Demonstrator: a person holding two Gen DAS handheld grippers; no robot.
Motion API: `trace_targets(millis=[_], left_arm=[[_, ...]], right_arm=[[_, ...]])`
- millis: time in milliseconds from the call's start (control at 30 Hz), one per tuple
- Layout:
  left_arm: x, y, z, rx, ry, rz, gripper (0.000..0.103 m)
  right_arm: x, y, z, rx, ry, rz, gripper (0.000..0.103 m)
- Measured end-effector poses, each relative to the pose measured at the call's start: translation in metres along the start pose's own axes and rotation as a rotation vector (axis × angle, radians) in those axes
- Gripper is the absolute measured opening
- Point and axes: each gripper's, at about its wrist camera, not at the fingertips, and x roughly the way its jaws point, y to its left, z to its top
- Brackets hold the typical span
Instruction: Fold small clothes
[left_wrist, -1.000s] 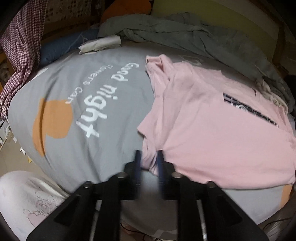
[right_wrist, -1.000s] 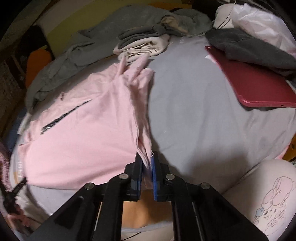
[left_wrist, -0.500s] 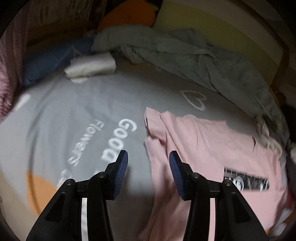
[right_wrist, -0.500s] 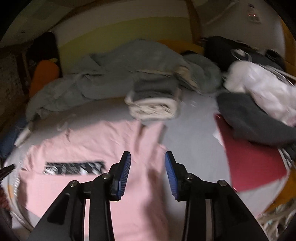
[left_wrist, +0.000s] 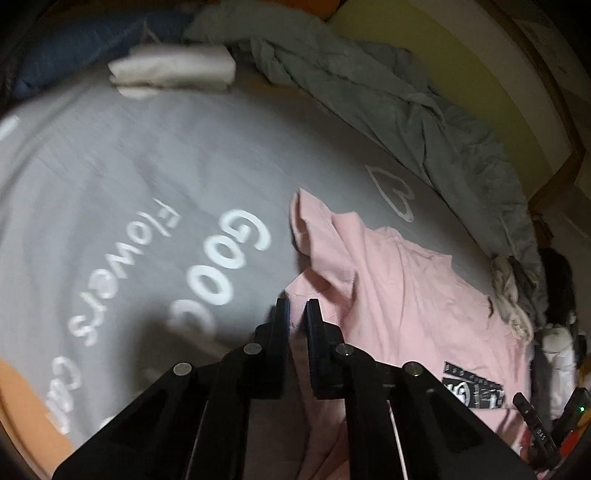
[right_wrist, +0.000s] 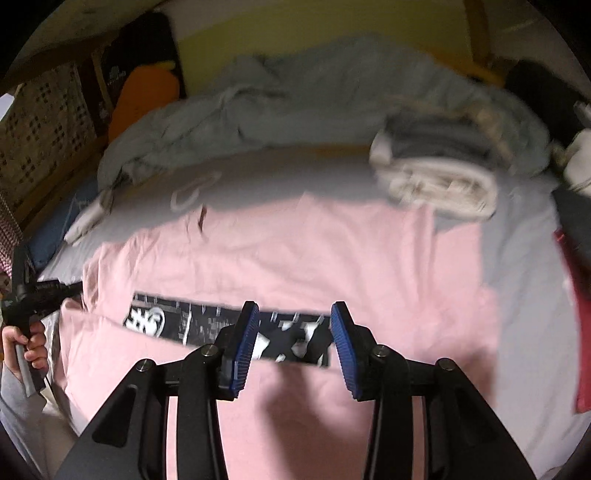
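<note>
Left wrist view: we see the left gripper closing w/ a thin pink edge of the pink T-shirt between its jaws, near the sleeve. Half a sec ago these jaws stood wide apart over the cloth; a sec ago they sat narrower at the hem. So the hem was let go, the tool moved up to the shoulder/sleeve area, and a new pinch is forming. We judge this as the start of a side or sleeve fold.

Right wrist view: the right gripper hangs spread over the shirt's black print strip, nothing between its pads. A sec ago it was pressed together on the shirt's side edge, so that grip is released too; it now faces the chest, not the edge.

Shirt: pink T-shirt lies front up, mostly flat, on the grey bedsheet w/ white lettering. Light creases; sleeve by the left tool stands up rumpled. A folded pale stack sits just beyond its far right corner. The hand holding the left tool shows at the frame's left edge.
</note>
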Motion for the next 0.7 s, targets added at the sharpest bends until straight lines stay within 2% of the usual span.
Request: trace_targets(millis=[100,267,333,367,400,467,533,700], left_arm=[[-0.017,0.004,-0.013,0.008,-0.035,0.101,0.008],[-0.022,0.024,-0.039,-0.056,-0.002,0.133,0.007],[-0.024,0.018,-0.042,-0.007,-0.018,0.156,0.007],[-0.025,0.016,-0.042,0.011,-0.027,0.164,0.011],[-0.026,0.015,-0.041,0.018,-0.038,0.163,0.011],[-0.029,0.016,-0.038,0.001,-0.050,0.131,0.024],[-0.031,0.019,-0.033,-0.027,-0.071,0.104,0.031],[-0.037,0.018,-0.002,-0.051,-0.102,0.026,0.038]], right_arm=[[0.016,-0.004,-0.014,-0.010,0.044,-0.041,0.042],[0.025,-0.003,-0.024,-0.035,0.045,-0.068,0.042],[0.026,0.001,-0.025,-0.062,0.038,-0.083,0.043],[0.026,0.001,-0.025,-0.071,0.035,-0.088,0.043],[0.026,0.002,-0.026,-0.080,0.030,-0.092,0.043],[0.024,0.002,-0.026,-0.092,0.025,-0.098,0.043],[0.024,0.002,-0.025,-0.094,0.023,-0.096,0.043],[0.025,0.001,-0.025,-0.096,0.022,-0.093,0.044]])
